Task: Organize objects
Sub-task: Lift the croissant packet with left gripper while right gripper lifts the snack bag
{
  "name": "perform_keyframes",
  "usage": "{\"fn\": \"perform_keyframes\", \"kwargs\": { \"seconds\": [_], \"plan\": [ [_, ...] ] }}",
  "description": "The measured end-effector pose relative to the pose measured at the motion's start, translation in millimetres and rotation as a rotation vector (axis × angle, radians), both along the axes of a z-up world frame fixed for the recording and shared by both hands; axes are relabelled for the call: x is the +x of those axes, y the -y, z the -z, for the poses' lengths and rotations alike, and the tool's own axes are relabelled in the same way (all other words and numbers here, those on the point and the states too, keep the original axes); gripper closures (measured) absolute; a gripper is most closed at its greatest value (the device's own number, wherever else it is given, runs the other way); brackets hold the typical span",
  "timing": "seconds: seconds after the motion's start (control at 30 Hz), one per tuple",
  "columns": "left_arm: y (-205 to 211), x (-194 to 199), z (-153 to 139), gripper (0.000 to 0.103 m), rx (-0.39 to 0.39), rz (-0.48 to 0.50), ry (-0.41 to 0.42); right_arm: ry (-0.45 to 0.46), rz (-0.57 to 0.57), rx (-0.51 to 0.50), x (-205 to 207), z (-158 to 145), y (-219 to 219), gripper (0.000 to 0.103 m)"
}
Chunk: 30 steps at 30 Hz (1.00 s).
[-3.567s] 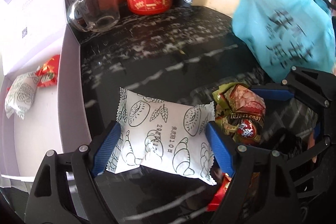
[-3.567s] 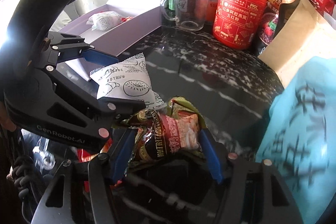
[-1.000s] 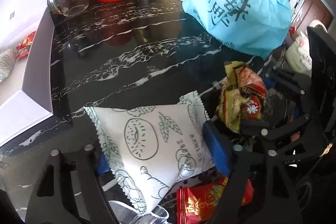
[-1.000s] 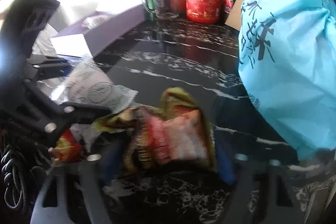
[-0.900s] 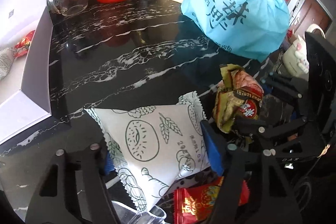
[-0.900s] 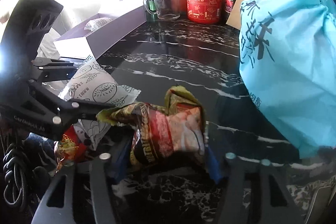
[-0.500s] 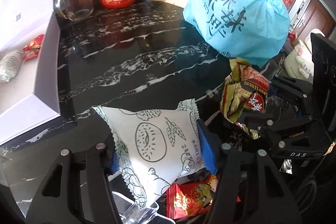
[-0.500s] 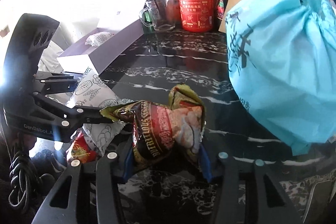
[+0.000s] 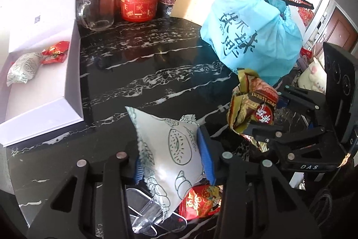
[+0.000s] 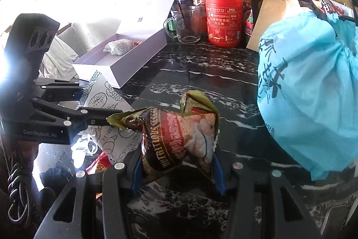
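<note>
Two snacks are held right now. Your left gripper [image 9: 173, 157] squeezes the white pastry packet [image 9: 170, 149], and your right gripper [image 10: 176, 168] squeezes the shiny snack bag [image 10: 179, 133]. Both are lifted above the black marble counter [image 9: 145, 64]. The white box [image 9: 73, 73] sits at about 10 o'clock from your left gripper, so that hand is nearer. Its long side runs away from you, and two snacks already lie inside. A big blue bag [image 9: 252, 37] sits at 2 o'clock, well apart.
</note>
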<state>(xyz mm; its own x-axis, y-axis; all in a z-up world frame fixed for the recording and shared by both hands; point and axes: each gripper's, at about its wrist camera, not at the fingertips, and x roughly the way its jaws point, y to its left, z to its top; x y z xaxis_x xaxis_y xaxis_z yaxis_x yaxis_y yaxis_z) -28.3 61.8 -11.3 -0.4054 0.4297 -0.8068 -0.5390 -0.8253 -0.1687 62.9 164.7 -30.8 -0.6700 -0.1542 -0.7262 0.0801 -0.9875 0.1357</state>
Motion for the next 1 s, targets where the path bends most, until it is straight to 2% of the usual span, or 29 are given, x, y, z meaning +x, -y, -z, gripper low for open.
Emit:
{"fn": "perform_keyframes", "kwargs": {
  "seconds": [0.37, 0.6, 0.7, 0.77, 0.87, 1.0],
  "plan": [
    [8.9, 2.6, -14.7, 0.087, 0.027, -0.021, -0.035, -0.009, -0.01, 0.005, -0.3, -7.9, 6.1, 0.052],
    [8.1, 3.0, -8.5, 0.088, 0.038, -0.027, -0.048, 0.004, 0.004, 0.017, 0.5, -6.9, 6.0, 0.051],
    [6.8, -3.6, 3.8, 0.071, 0.022, -0.034, 0.001, 0.015, 0.01, 0.006, 1.9, -4.1, 3.7, 0.051],
    [5.6, -7.1, 11.5, 0.047, 0.016, -0.031, 0.042, 0.027, 0.018, -0.01, 3.1, -1.2, 0.9, 0.051],
    [2.1, -7.5, 19.0, 0.025, 0.032, 0.0, 0.079, 0.041, 0.022, -0.022, 4.8, 4.2, -2.1, 0.051],
    [-9.4, -5.4, 29.9, 0.013, -0.023, 0.026, 0.117, 0.059, 0.022, -0.044, 6.9, 11.8, -5.7, 0.051]
  ]
}}
